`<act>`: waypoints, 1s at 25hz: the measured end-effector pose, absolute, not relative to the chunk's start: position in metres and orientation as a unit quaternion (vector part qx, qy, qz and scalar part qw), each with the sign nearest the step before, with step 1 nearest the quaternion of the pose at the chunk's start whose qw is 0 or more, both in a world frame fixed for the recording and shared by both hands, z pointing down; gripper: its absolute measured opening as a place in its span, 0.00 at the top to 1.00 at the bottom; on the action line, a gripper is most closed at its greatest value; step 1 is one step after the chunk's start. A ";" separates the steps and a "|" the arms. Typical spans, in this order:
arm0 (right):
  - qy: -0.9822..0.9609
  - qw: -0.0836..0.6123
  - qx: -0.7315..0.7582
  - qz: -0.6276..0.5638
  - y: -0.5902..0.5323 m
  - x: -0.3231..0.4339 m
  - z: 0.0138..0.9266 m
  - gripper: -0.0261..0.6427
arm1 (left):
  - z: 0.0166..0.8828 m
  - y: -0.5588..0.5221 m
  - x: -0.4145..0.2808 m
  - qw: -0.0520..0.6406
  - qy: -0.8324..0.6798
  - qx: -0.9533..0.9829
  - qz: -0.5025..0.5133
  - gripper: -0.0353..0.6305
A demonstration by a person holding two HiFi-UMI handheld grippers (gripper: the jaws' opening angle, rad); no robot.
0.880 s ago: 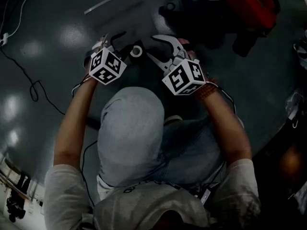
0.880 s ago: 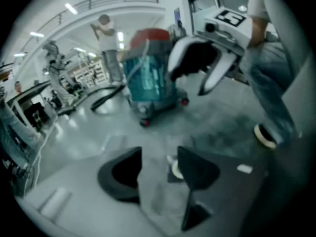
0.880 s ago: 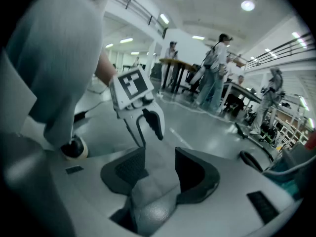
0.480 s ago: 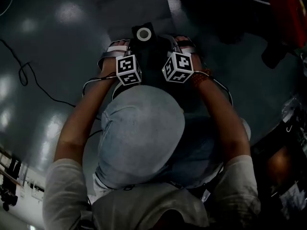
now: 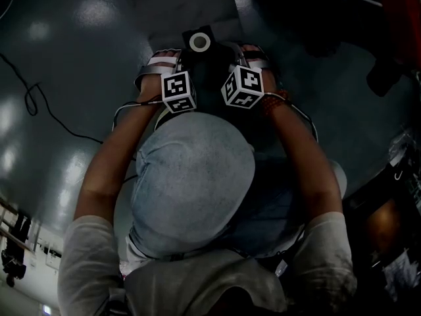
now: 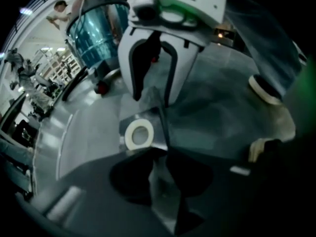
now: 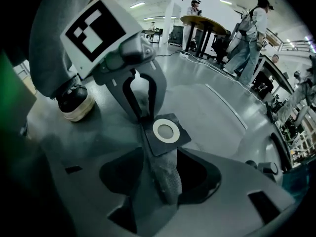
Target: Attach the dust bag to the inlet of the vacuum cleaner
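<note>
The dust bag is grey cloth with a dark card collar and a white ring. It hangs between both grippers, above the grey floor. My left gripper is shut on a fold of the cloth next to the collar. My right gripper faces it with its jaws apart, and a bunch of the bag's cloth lies between them. The vacuum cleaner, with a blue see-through canister, stands a little beyond the bag.
The person's shoe rests on the floor close to the grippers. A black cable snakes over the floor at the left. A pale tube lies nearby. People stand by a round table far off.
The two grippers have come close together and the bag's collar now sits just beyond them instead of between them. In the last half second almost nothing has moved.
</note>
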State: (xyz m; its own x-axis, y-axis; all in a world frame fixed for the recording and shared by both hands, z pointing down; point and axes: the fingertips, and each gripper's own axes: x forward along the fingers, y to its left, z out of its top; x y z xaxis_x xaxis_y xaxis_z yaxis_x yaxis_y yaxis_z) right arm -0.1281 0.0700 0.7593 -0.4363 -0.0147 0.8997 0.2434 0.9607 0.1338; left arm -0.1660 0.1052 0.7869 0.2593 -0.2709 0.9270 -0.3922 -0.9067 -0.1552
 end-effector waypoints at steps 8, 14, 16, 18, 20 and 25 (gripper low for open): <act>-0.818 0.519 -0.067 -0.237 0.058 -0.131 0.755 0.68 | 0.731 0.084 -0.165 0.149 -0.212 0.830 0.494 0.87; -0.835 0.489 -0.016 -0.251 0.029 -0.152 0.724 0.90 | 0.695 0.068 -0.180 0.175 -0.185 0.844 0.472 0.88; -0.848 0.488 -0.015 -0.204 0.021 -0.156 0.711 0.90 | 0.678 0.055 -0.186 0.160 -0.184 0.844 0.478 0.86; -0.857 0.490 -0.009 -0.158 0.010 -0.158 0.691 0.90 | 0.656 0.039 -0.189 0.136 -0.180 0.844 0.486 0.84; -0.860 0.494 0.002 -0.126 -0.004 -0.158 0.664 0.91 | 0.629 0.022 -0.189 0.106 -0.175 0.846 0.493 0.80; -0.860 0.504 0.018 -0.078 -0.019 -0.142 0.587 0.91 | 0.554 -0.005 -0.171 0.028 -0.150 0.844 0.514 0.76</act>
